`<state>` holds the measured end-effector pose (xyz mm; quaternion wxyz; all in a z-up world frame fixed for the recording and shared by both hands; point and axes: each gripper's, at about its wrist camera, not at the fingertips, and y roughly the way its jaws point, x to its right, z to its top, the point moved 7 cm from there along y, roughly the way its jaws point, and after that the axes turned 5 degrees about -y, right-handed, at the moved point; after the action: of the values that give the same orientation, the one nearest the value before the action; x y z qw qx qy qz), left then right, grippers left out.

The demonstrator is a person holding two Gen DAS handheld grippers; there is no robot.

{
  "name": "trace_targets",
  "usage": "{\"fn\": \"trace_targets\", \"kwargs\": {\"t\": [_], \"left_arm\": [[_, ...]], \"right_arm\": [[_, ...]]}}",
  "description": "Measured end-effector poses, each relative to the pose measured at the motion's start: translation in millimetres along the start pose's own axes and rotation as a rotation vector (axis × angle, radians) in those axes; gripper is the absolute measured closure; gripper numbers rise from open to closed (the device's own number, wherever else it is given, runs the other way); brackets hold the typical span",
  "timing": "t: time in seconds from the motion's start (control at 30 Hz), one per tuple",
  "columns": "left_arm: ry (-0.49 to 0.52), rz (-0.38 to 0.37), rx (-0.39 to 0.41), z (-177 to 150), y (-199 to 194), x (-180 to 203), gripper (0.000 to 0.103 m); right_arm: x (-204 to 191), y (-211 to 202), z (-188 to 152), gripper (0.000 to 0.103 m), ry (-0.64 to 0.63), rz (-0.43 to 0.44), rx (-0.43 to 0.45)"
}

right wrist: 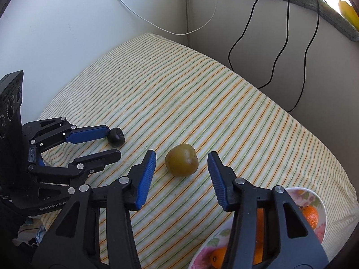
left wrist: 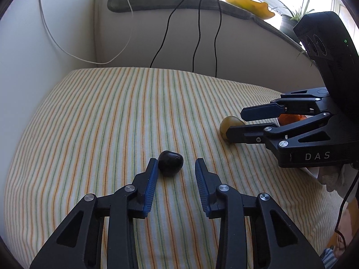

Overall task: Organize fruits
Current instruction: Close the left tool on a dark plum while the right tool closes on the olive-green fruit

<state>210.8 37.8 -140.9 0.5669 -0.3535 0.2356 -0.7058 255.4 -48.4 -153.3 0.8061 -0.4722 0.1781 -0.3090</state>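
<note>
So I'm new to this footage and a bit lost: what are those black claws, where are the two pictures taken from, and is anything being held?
The claws are two hand-held grippers, one in each of a person's hands, each carrying a camera that looks along its fingers. One picture comes from the left gripper, the other from the right gripper. Both hover over a striped cloth. A dark plum lies between the left fingers, by one pad; a green-yellow fruit lies between the right fingers, untouched. Nothing is held yet. A flowered bowl with oranges sits at the lower right.
</note>
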Motion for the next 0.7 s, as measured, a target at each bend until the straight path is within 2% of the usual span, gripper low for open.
{"fn": "trace_targets", "kwargs": {"t": [0.1,0.27,0.43,0.7], "left_arm": [[-0.004,0.002,-0.003,1.1,0.6,-1.6,0.073],[-0.010,0.008,-0.002,1.7,1.8,-3.0,0.077],[-0.014,0.014,0.004,2.7,-0.3,-4.7,0.083],[-0.012,0.011,0.009,4.5,2.9,-6.1,0.084]], "right_arm": [[-2.0,4.7,-0.6,0.057,-0.016,-0.007,-0.014],[-3.3,11.3,-5.3,0.068,-0.025,-0.015,-0.033],[-3.1,13.4,-6.7,0.070,-0.017,-0.011,-0.030],[-5.0,9.9,-8.3,0.072,-0.008,-0.007,-0.015]]}}
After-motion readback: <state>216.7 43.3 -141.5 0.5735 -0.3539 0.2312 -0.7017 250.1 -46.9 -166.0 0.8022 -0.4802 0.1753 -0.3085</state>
